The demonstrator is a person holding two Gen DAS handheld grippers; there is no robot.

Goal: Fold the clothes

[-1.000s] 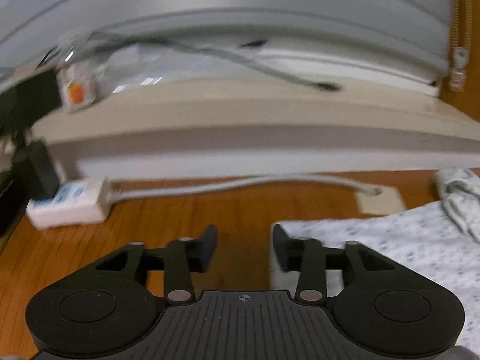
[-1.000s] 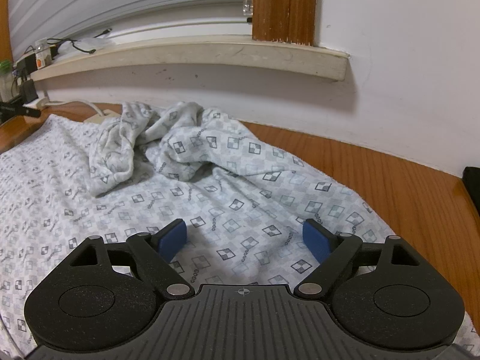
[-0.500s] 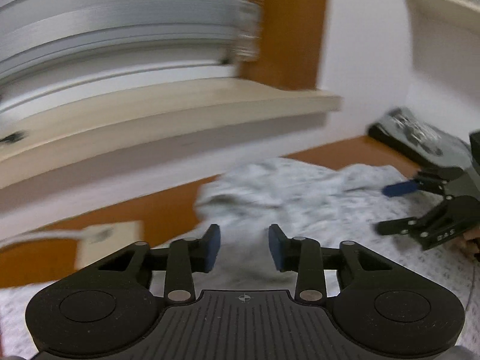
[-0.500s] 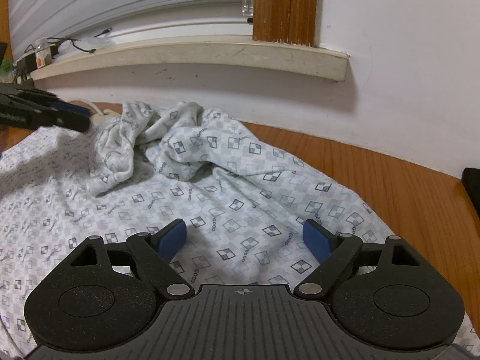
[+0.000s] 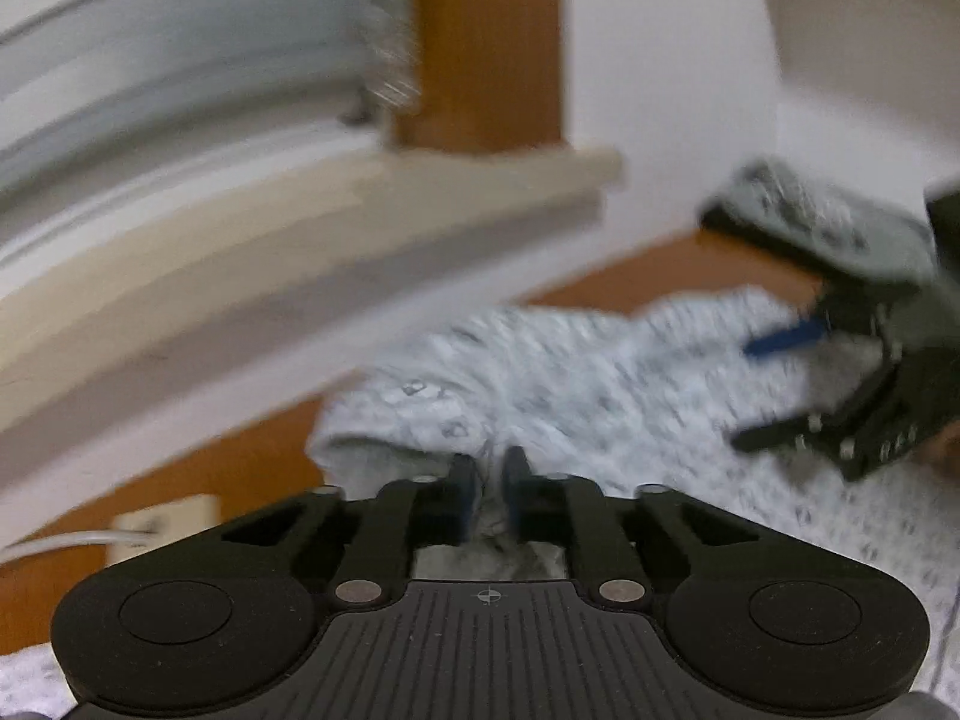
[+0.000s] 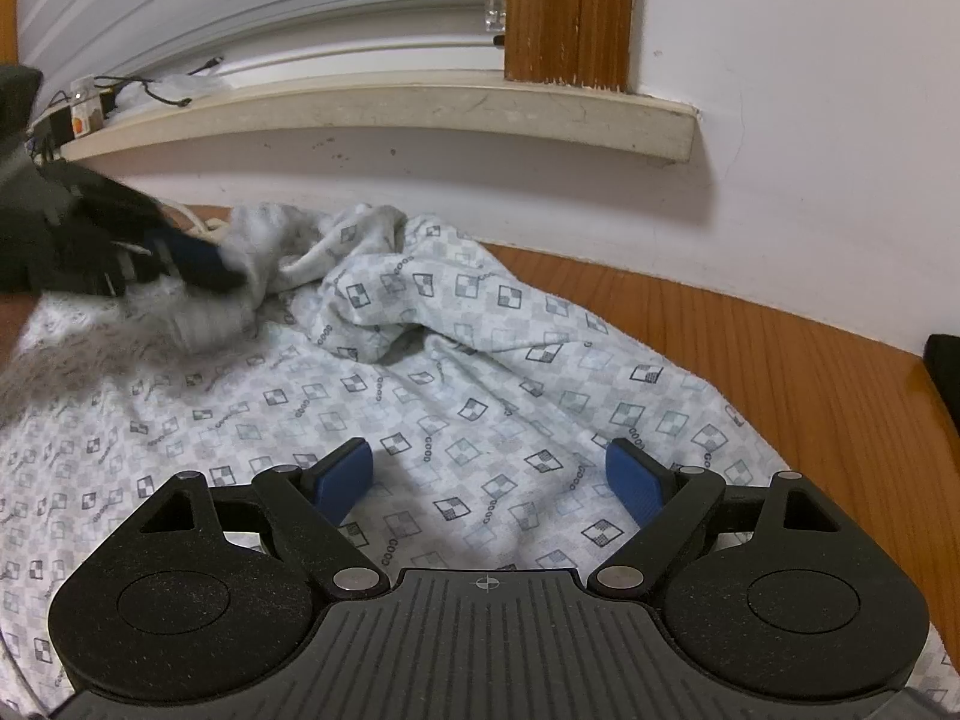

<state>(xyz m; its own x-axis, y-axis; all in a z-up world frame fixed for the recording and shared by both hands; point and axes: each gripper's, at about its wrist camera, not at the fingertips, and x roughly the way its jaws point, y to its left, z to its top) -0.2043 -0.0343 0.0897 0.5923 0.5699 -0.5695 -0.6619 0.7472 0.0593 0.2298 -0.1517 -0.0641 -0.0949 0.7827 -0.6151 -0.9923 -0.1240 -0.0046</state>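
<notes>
Your left gripper [image 5: 487, 480] has just closed, pinching the patterned garment [image 6: 456, 396] (bunched end); your right gripper [image 6: 489, 474] hovers, jaws wide.

My black left gripper [image 5: 487, 483] and right gripper [image 6: 489, 474] wore blue pads [image 6: 345, 471]. The garment [image 6: 480, 372] was pale grey-white, printed with small dark checked squares, over an orange-brown wooden table [image 6: 780, 360].
</notes>
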